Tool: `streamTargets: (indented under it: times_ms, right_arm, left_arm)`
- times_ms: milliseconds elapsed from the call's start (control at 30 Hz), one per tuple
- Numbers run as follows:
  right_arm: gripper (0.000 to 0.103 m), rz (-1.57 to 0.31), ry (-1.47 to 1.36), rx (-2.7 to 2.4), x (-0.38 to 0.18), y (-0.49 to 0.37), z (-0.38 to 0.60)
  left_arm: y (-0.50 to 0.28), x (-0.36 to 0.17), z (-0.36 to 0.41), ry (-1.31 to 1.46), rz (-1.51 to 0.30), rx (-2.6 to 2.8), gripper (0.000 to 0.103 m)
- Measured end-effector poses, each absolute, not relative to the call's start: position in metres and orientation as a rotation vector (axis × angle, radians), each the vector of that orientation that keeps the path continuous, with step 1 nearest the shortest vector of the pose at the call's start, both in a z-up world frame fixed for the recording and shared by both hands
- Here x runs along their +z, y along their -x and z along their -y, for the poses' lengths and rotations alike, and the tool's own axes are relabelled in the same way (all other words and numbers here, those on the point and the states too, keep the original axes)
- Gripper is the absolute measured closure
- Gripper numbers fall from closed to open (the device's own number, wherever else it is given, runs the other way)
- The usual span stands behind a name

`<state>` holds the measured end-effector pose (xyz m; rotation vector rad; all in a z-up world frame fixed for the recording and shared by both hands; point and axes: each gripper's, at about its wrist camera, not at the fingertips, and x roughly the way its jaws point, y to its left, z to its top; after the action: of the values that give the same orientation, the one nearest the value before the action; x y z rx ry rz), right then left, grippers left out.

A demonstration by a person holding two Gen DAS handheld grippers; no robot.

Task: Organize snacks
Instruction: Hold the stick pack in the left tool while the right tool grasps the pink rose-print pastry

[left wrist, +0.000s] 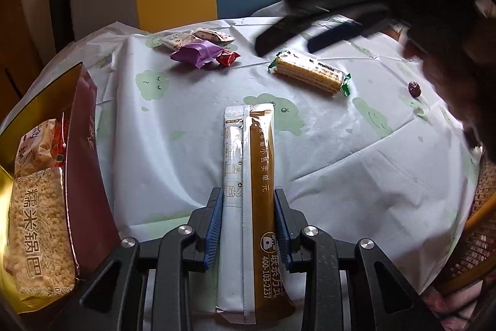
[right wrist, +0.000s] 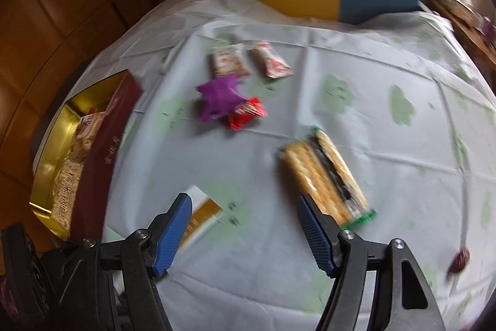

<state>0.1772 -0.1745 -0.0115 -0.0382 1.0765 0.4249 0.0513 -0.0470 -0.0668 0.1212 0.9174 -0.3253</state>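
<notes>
Rice-cracker packs [left wrist: 34,200] were already boxed [left wrist: 90,163]; a sachet [left wrist: 248,207] was pinched by the left gripper [left wrist: 248,225]; the right gripper [right wrist: 245,234] was spread; wafers [right wrist: 325,176] and four small packets [right wrist: 217,96] were left.

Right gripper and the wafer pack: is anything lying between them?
Nothing: in the right wrist view the open right gripper hovers over bare tablecloth, and the wafer pack starts just behind its right finger.

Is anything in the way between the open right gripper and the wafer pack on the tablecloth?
Nothing visible is. The right gripper is open above bare tablecloth, and the wafer pack lies just beyond its right finger. The purple packet and red packet sit farther off to the left.
</notes>
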Motion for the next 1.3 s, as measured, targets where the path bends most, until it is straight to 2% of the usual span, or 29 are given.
streamTargets:
  times_ms: [233,300,367,600,967,1000,1033,1067,1300]
  right_arm:
    - [0.032,-1.064,0.053,0.416,-0.007,-0.233,0.148]
    - [0.047,-1.077,0.063,0.413,-0.007,-0.246,0.144]
    - [0.05,-1.091,0.082,0.406,-0.011,-0.259,0.141]
    - [0.05,-1.063,0.017,0.325,-0.007,-0.308,0.145]
    - [0.05,-1.113,0.188,0.236,-0.044,-0.371,0.115]
    - [0.06,-1.128,0.194,0.233,-0.049,-0.373,0.115]
    - [0.065,-1.146,0.194,0.243,-0.054,-0.375,0.115]
    - [0.081,-1.138,0.179,0.26,-0.053,-0.374,0.117]
    - [0.081,-1.117,0.177,0.326,-0.022,-0.328,0.146]
  left_arm:
    - [-0.048,-0.068,0.046,-0.118,-0.902,-0.327,0.071]
    - [-0.048,-0.068,0.046,-0.116,-0.897,-0.328,0.071]
    - [-0.048,-0.068,0.045,-0.11,-0.896,-0.33,0.071]
    - [-0.048,-0.069,0.045,-0.102,-0.894,-0.334,0.071]
    - [-0.048,-0.069,0.045,-0.1,-0.891,-0.343,0.071]
    - [-0.048,-0.069,0.045,-0.1,-0.891,-0.343,0.071]
    - [-0.048,-0.069,0.045,-0.099,-0.891,-0.343,0.071]
    - [-0.048,-0.069,0.045,-0.098,-0.891,-0.342,0.071]
    - [-0.049,-0.069,0.046,-0.094,-0.889,-0.338,0.071]
